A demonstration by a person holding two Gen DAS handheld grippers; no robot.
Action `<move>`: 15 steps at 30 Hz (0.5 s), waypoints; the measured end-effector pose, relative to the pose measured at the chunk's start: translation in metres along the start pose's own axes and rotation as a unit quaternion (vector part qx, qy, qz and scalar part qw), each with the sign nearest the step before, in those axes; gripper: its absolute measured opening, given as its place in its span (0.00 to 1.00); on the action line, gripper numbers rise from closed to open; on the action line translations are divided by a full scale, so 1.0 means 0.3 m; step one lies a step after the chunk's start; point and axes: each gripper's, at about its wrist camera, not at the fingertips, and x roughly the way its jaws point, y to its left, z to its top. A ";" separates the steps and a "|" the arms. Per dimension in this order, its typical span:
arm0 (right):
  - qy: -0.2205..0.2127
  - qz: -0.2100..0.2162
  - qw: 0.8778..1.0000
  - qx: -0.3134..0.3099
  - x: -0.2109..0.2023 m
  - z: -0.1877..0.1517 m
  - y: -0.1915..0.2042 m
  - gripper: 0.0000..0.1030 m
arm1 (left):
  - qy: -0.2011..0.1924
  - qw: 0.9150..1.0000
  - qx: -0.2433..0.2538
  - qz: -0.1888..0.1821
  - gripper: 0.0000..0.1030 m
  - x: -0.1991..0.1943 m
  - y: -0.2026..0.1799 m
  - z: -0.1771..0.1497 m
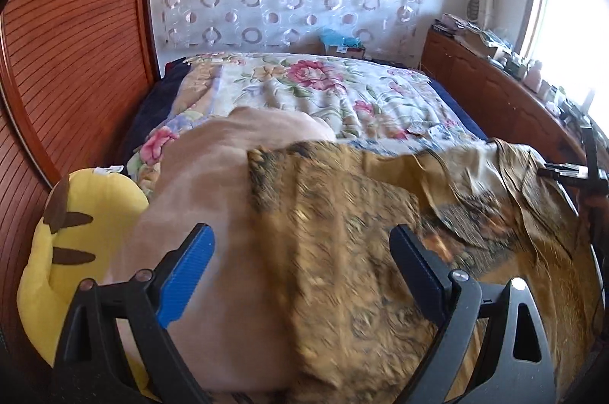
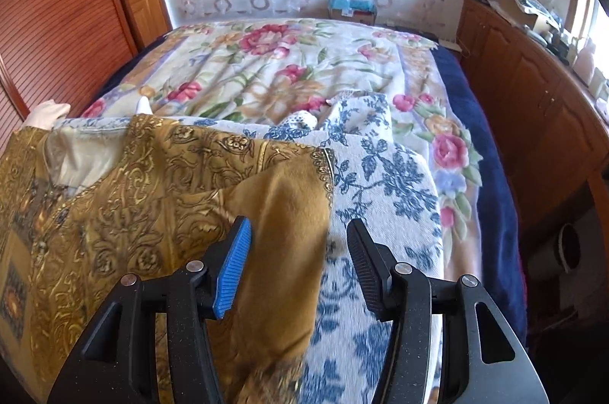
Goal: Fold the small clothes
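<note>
A gold-brown patterned garment [image 1: 354,232] lies spread on a bed, partly over a plain beige cloth [image 1: 205,183]. My left gripper [image 1: 302,236] is open, its jaws wide apart just above the garment's left part, holding nothing. In the right wrist view the same garment [image 2: 125,175] lies on a blue-and-white floral cloth [image 2: 384,175], with its right edge folded over. My right gripper [image 2: 300,230] is open, and the folded plain-brown flap [image 2: 285,240] lies between its jaws, untouched by the right finger. The other gripper shows at the right edge of the left wrist view [image 1: 571,175].
A floral bedspread [image 2: 266,69] covers the bed. A yellow plush toy [image 1: 80,244] sits at the bed's left side. A wooden slatted wardrobe [image 1: 68,61] stands on the left. A wooden cabinet [image 2: 533,91] with clutter runs along the right under a window.
</note>
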 end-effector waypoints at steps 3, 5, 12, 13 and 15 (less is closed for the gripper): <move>-0.003 -0.001 1.000 -0.007 0.016 0.009 0.002 0.53 | 0.005 1.000 -0.007 -0.011 0.82 0.026 0.031 0.023; -0.006 0.002 1.000 -0.009 0.022 0.013 0.005 0.53 | 0.013 1.000 -0.008 -0.009 0.60 0.048 0.046 0.037; -0.013 -0.002 1.000 -0.018 0.037 0.019 0.019 0.53 | 0.035 0.999 -0.023 -0.002 0.44 0.112 0.085 0.077; -0.013 -0.001 1.000 -0.017 0.037 0.020 0.017 0.54 | 0.039 0.999 -0.024 -0.005 0.44 0.124 0.088 0.081; -0.013 -0.001 1.000 -0.017 0.038 0.021 0.016 0.54 | 0.047 0.998 -0.026 -0.018 0.44 0.139 0.095 0.085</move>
